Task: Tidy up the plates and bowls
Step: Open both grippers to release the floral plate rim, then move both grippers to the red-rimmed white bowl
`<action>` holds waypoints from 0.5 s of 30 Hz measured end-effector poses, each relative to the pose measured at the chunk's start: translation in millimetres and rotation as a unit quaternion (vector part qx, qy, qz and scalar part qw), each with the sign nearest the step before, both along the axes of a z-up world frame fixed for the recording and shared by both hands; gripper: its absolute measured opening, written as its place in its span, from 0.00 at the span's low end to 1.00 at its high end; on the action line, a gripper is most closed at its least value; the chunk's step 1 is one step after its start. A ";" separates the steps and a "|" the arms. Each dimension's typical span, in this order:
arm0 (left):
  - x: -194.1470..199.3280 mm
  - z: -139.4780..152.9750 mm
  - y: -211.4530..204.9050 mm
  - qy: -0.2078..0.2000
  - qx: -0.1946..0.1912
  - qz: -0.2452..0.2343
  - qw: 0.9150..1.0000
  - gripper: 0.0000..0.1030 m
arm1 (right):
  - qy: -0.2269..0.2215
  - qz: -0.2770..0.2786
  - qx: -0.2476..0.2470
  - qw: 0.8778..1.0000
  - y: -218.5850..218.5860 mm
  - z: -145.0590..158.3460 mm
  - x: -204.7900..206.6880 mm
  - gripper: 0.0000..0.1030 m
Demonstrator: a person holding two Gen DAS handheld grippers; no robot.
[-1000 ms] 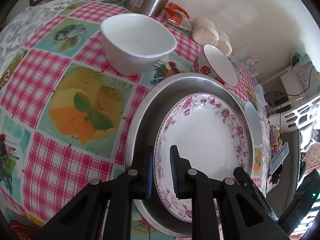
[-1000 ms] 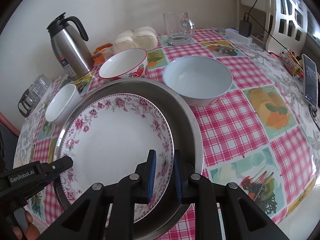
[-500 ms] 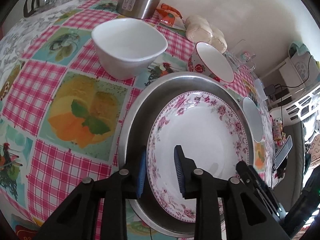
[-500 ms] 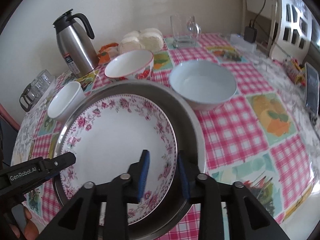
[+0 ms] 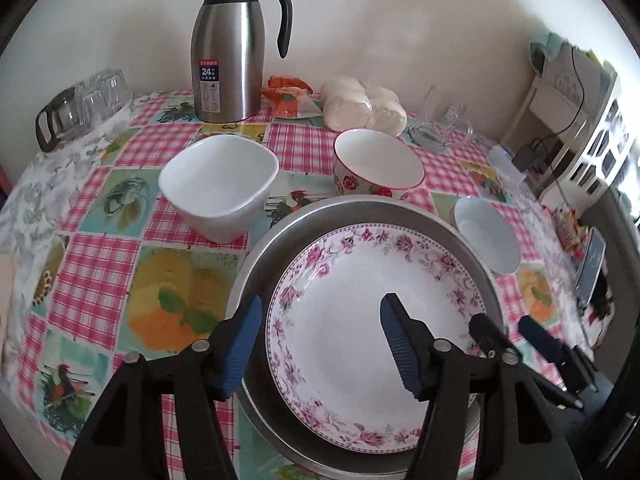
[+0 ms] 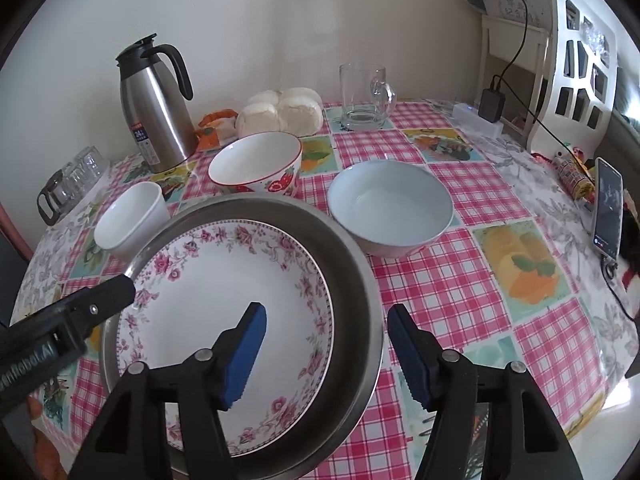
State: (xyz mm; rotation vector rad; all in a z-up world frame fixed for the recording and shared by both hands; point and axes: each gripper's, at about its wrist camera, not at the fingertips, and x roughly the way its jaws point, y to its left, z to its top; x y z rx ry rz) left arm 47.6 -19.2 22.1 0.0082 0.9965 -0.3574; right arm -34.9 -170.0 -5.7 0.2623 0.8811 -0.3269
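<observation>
A white plate with a pink flower rim (image 5: 360,320) (image 6: 224,312) lies inside a round steel pan (image 5: 264,264) (image 6: 356,292) on the checked tablecloth. My left gripper (image 5: 320,344) is open above the plate's left rim, holding nothing. My right gripper (image 6: 326,348) is open above the pan's right rim, holding nothing. A squarish white bowl (image 5: 218,192) (image 6: 130,218) stands left of the pan. A bowl with a red rim (image 5: 378,166) (image 6: 256,162) stands behind the pan. A pale blue bowl (image 5: 486,234) (image 6: 390,206) stands to the right.
At the back stand a steel thermos jug (image 5: 230,46) (image 6: 154,102), white buns (image 5: 360,106), a glass mug (image 6: 364,96) and glasses on a tray (image 5: 84,100). A phone (image 6: 608,206) lies at the right table edge. A white chair (image 6: 576,60) is behind.
Both grippers have opened wide, let go of the plate and pan rims and drawn back and up. The plate and pan rest on the table.
</observation>
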 end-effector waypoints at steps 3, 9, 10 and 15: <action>3.1 -4.5 -1.0 0.000 0.021 0.004 1.000 0.67 | 0.000 -0.008 -0.004 1.000 -4.7 -0.3 -0.6 0.76; 0.8 -7.6 0.9 -0.011 0.041 0.012 0.999 0.84 | 0.002 -0.020 -0.003 1.000 -12.6 -1.4 -2.2 0.92; 0.9 -8.5 0.7 -0.012 0.045 0.012 0.999 0.85 | 0.002 -0.021 -0.004 1.000 -12.7 -1.1 -2.7 0.94; 1.2 -10.1 -1.2 -0.020 0.063 0.021 0.998 0.86 | 0.000 -0.023 -0.009 1.000 -15.0 -0.8 -4.0 1.00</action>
